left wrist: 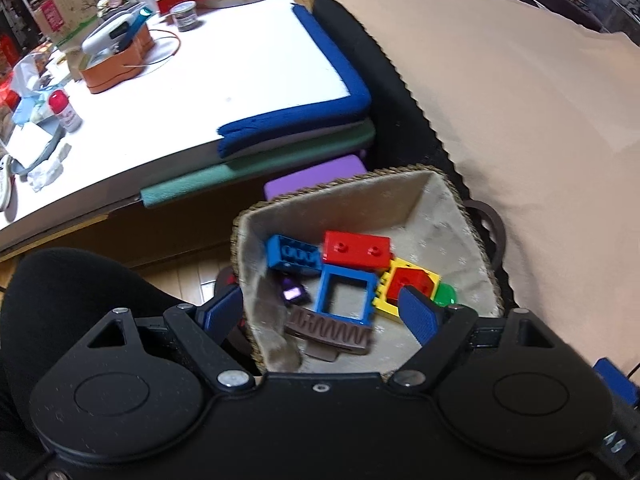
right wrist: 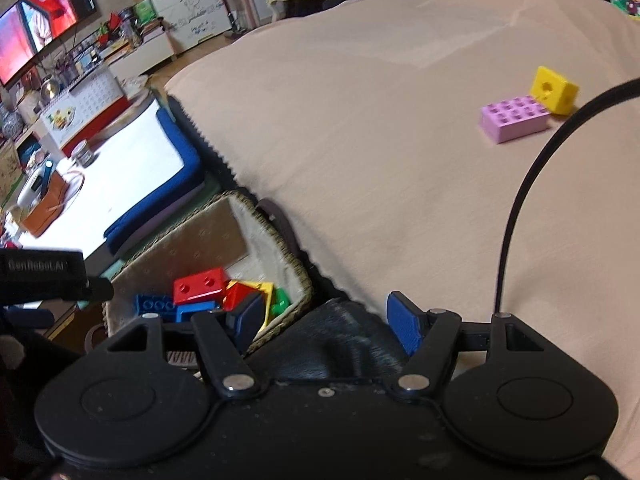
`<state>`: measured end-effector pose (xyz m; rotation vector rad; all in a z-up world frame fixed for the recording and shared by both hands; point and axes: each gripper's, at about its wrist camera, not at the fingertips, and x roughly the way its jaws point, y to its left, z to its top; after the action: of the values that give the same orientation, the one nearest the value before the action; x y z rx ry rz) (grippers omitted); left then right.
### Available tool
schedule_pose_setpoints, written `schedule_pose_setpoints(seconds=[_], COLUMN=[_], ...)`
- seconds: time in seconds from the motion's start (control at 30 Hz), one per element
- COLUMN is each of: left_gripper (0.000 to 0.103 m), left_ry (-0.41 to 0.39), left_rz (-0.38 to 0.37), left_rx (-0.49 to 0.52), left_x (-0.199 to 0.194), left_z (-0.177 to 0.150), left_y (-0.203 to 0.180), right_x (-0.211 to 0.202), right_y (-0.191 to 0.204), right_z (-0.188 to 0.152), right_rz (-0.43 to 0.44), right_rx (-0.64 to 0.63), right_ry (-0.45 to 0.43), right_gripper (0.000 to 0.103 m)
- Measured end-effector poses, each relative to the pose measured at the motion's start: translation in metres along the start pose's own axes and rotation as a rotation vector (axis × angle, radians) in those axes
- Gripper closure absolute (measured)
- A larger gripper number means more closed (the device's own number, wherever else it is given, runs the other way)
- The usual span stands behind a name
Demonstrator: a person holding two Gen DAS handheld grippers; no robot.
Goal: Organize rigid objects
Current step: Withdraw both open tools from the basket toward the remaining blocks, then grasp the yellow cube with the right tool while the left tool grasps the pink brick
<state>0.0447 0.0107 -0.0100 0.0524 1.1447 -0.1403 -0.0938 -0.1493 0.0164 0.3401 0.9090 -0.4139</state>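
Note:
A woven basket [left wrist: 360, 178] lined with cloth holds a red brick [left wrist: 356, 250], a blue brick [left wrist: 294, 258], a blue window frame [left wrist: 346, 294], a yellow and red piece [left wrist: 408, 284] and a brown ridged piece [left wrist: 328, 332]. My left gripper [left wrist: 320, 314] hangs open over the basket's near left corner. One finger is outside the wall, the other inside, and neither presses on anything. My right gripper [right wrist: 324, 324] is open and empty beside the basket [right wrist: 224, 208], over the dark edge of the beige cover. A pink brick [right wrist: 514, 120] and a yellow cube [right wrist: 554, 90] lie on that cover, far right.
A low white table [left wrist: 240, 60] with blue edge padding stands left of the basket, carrying an orange box [left wrist: 116, 64] and a red-capped bottle [left wrist: 66, 110]. A wide beige cover [right wrist: 380, 140] spreads to the right. A black cable [right wrist: 520, 200] crosses it. A television [right wrist: 36, 36] is lit at the far left.

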Motion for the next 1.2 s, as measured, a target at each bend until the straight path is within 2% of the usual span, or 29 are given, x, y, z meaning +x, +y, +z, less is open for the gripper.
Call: schedule_pose_setpoints(seconds=[0.23, 0.4, 0.63, 0.73, 0.83, 0.97, 1.1, 1.2], left_gripper=[0.022, 0.022, 0.022, 0.022, 0.022, 0.022, 0.022, 0.022], left_ry=[0.011, 0.021, 0.054, 0.065, 0.076, 0.093, 0.099, 0.110], left_rz=[-0.030, -0.053, -0.084, -0.099, -0.114, -0.121, -0.106, -0.109], left_rx=[0.039, 0.078, 0.154, 0.196, 0.232, 0.265, 0.261, 0.236], left_x=[0.002, 0.005, 0.015, 0.020, 0.023, 0.028, 0.029, 0.032], left_z=[-0.011, -0.019, -0.036, -0.045, -0.053, -0.060, -0.060, -0.058], left_y=[-0.021, -0.041, -0.078, -0.095, -0.112, -0.126, -0.128, -0.125], right_x=[-0.013, -0.021, -0.009, -0.001, 0.008, 0.019, 0.031, 0.050], right_y=[-0.047, -0.104, -0.174, -0.193, -0.199, -0.198, -0.187, -0.177], right_z=[0.008, 0.020, 0.039, 0.049, 0.061, 0.081, 0.100, 0.116], right_rz=[-0.063, -0.170, -0.272, -0.269, -0.266, -0.264, -0.278, -0.345], right_rx=[0.031, 0.094, 0.192, 0.203, 0.184, 0.181, 0.167, 0.145], right_ry=[-0.056, -0.123, -0.177, -0.205, -0.246, -0.315, -0.360, -0.358], right_gripper=[0.034, 0.032, 0.032, 0.029, 0.024, 0.003, 0.000, 0.000])
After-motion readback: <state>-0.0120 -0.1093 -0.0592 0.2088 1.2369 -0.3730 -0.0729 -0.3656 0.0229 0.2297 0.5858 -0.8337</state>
